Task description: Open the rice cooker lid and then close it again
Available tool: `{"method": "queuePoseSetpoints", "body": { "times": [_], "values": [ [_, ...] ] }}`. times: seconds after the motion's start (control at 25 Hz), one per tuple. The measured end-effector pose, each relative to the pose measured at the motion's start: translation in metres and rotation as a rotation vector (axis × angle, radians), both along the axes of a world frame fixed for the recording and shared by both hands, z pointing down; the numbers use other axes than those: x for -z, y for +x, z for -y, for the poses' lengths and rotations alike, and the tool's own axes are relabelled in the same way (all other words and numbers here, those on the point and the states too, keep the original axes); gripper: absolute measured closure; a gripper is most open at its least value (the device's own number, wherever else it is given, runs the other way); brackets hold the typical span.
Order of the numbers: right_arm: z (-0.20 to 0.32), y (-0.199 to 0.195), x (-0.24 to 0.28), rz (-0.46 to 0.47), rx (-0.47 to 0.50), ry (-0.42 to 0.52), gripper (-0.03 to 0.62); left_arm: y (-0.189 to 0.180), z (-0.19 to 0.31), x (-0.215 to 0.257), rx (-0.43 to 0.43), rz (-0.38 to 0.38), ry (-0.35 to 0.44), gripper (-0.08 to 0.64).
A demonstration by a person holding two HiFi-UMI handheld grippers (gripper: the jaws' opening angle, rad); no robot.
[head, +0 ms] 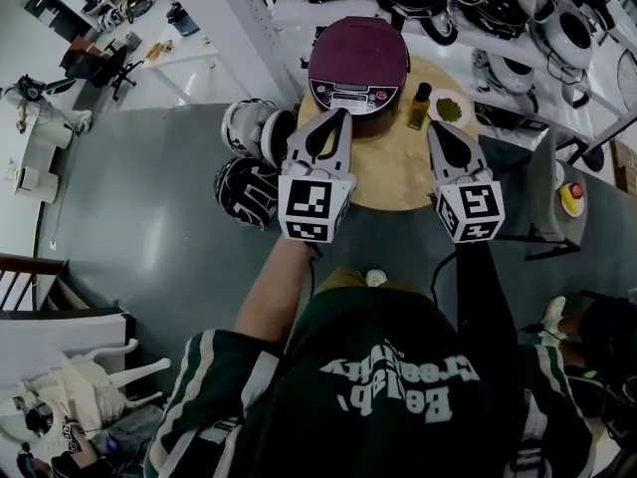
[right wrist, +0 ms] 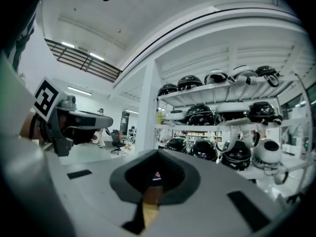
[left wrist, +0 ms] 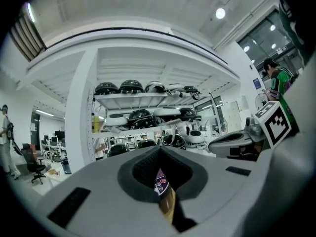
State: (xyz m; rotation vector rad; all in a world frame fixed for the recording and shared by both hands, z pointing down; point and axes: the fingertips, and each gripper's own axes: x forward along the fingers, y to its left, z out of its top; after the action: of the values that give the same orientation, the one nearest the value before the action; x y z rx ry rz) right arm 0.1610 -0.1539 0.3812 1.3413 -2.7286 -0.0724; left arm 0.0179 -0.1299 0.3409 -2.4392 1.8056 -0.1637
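Note:
The maroon rice cooker (head: 358, 63) stands with its lid down at the far side of a round wooden table (head: 383, 182); its control panel (head: 350, 98) faces me. My left gripper (head: 334, 118) points level at the cooker's front, with its tips just short of the panel and its jaws shut on nothing. In the left gripper view (left wrist: 159, 149) a sliver of the panel (left wrist: 161, 184) shows through the gap under the meeting jaws. My right gripper (head: 444, 129) hovers over the table to the right of the cooker, also shut and empty. In the right gripper view (right wrist: 158, 154) its jaws meet.
A small dark bottle (head: 419, 106) and a white dish of green stuff (head: 449, 109) stand right of the cooker, just ahead of the right gripper. Round black and white appliances (head: 249, 157) lie on the floor at the left. A shelf (head: 498, 13) full of them stands behind the table.

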Motion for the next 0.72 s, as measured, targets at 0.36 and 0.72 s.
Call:
{"method": "queuePoseSetpoints", "body": {
  "times": [0.36, 0.72],
  "values": [
    [0.002, 0.008, -0.002, -0.003, -0.021, -0.002, 0.589, 0.012, 0.000, -0.008, -0.044, 0.002, -0.042, 0.560],
    [0.001, 0.019, 0.000, -0.004, -0.041, 0.002, 0.589, 0.024, -0.004, -0.014, -0.080, 0.001, -0.062, 0.560]
  ]
}}
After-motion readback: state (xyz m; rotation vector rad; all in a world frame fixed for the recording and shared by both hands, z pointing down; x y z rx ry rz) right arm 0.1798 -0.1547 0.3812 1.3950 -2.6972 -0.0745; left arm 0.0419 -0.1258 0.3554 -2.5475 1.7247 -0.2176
